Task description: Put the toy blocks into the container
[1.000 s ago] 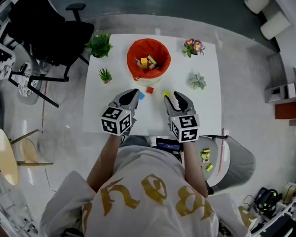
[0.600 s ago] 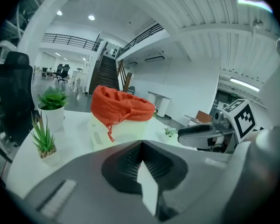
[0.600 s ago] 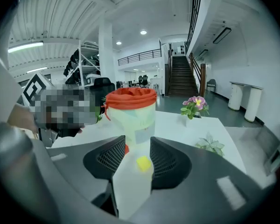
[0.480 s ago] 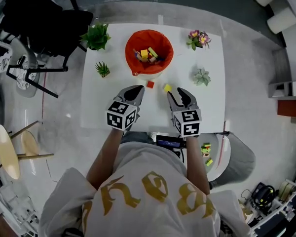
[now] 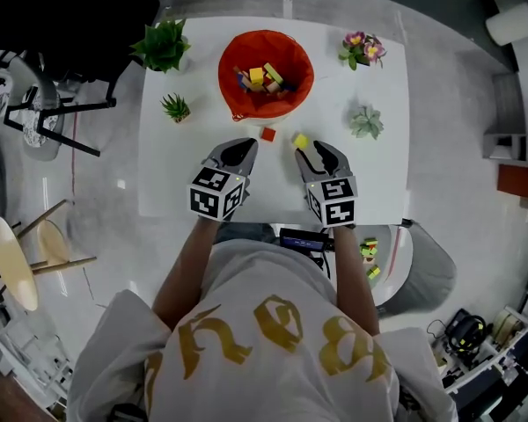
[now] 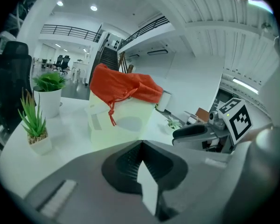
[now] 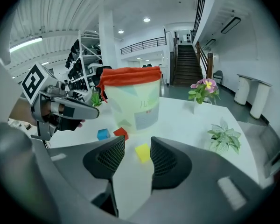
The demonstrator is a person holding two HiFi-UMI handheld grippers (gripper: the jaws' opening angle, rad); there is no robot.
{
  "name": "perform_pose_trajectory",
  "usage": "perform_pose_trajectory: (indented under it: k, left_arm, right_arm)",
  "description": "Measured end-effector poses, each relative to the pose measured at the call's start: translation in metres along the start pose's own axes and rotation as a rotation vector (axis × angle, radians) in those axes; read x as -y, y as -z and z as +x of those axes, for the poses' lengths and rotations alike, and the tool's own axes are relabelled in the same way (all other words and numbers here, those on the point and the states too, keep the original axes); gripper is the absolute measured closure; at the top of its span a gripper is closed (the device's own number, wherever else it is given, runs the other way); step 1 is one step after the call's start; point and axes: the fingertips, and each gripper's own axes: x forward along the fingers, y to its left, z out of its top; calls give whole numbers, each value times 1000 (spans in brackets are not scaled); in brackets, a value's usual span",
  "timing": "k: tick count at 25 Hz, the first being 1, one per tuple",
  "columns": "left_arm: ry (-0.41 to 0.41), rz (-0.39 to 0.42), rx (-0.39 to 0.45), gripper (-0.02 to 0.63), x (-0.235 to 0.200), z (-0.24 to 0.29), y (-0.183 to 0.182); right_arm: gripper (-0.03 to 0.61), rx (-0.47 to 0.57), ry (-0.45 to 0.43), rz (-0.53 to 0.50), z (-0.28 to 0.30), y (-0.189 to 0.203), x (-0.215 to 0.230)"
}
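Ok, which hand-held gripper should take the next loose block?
Right hand-held gripper: its jaws have just been opening, empty, and frame the yellow block directly ahead; the left hand-held gripper is shut, no block in line.

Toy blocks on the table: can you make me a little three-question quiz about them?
1. True or false: the red block lies inside the container.
2. In the right gripper view, how many blocks lie loose on the table? A two, B three, C five.
3. Fill in: in the head view, the block just right of the red one is ___.
Key: 1 false, it lies on the table in front of the container. 2 B: the blue block, the red one and the yellow block. 3 yellow.
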Motion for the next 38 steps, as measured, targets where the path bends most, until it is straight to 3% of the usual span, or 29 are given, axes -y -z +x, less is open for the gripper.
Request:
perform_pose_trajectory:
  k: [17, 23, 38]
  left_arm:
    - [3, -47, -55, 614, -15, 22, 20]
    - [55, -13, -51, 614, -9, 27, 18]
    - [35, -67, -43, 614, -24, 30, 18]
  right_arm:
    - [353, -132, -16, -27, 39, 31, 10]
    - [347, -170, -27, -63, 49, 37, 9]
    - [408, -183, 8, -149, 62, 40, 19]
